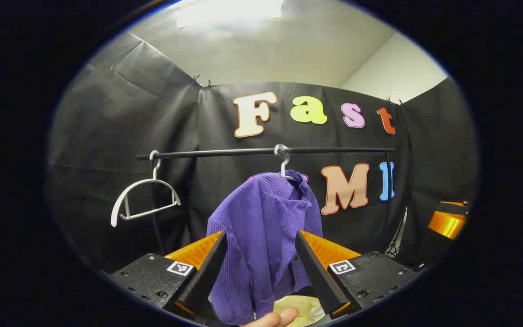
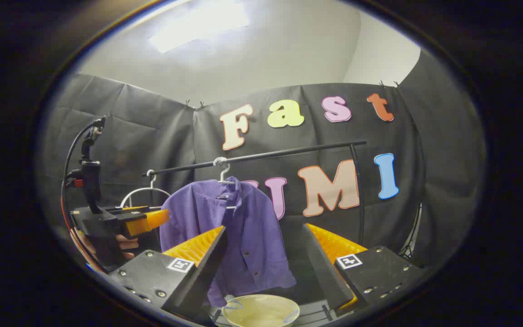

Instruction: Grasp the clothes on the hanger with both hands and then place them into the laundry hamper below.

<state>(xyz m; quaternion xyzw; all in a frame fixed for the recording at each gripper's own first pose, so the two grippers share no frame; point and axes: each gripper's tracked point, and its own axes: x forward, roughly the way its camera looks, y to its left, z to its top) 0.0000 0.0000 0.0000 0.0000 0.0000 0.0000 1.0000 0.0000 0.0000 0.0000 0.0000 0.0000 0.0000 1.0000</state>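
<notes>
Up on the black rail (image 1: 261,152), a purple shirt (image 1: 261,236) hangs from a white hanger (image 1: 284,168) whose hook is wrapped at the rail; it drapes unevenly, bunched to one side. A second, bare white hanger (image 1: 143,200) hangs further along the same rail, apart from the shirt. Below the shirt sits the pale, round laundry hamper (image 2: 261,311), its rim just under the hem. In the left gripper view, the left gripper (image 1: 261,268) points level at the shirt with its jaws spread wide, the cloth showing between the fingers but not touching them. The right gripper (image 2: 261,268) is likewise spread wide, short of the shirt's lower edge. A hand (image 2: 123,245) holds the left gripper beside the shirt's sleeve.
</notes>
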